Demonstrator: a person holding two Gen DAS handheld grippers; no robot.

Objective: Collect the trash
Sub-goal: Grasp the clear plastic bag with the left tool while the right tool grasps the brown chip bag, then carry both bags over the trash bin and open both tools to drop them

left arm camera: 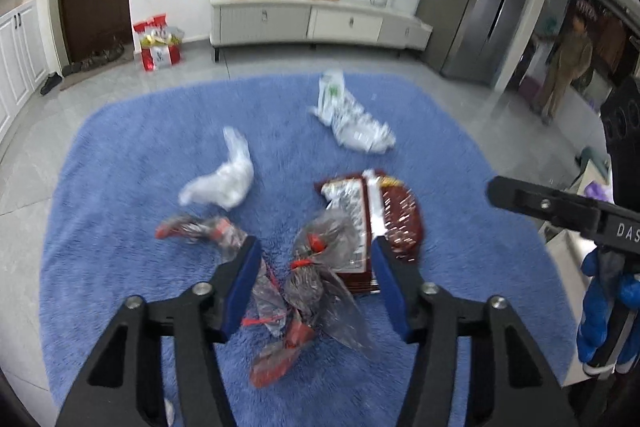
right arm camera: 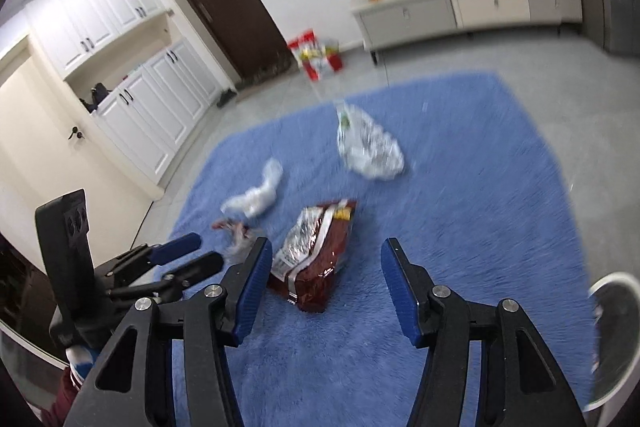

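left gripper point(left arm camera: 316, 283): released over clear wrapper point(left arm camera: 316, 267) | right gripper point(right arm camera: 324, 279): released over red snack bag point(right arm camera: 316, 259) | blue rug point(left arm camera: 120, 227)

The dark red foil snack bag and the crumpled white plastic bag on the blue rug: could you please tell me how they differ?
The dark red foil snack bag is printed, with a shiny silver panel; the crumpled white plastic bag is plain and translucent. The snack bag lies fairly flat and broad, while the white bag is twisted into a narrow, bent shape. The snack bag also looks larger. Both lie loose on the blue rug, ungripped.
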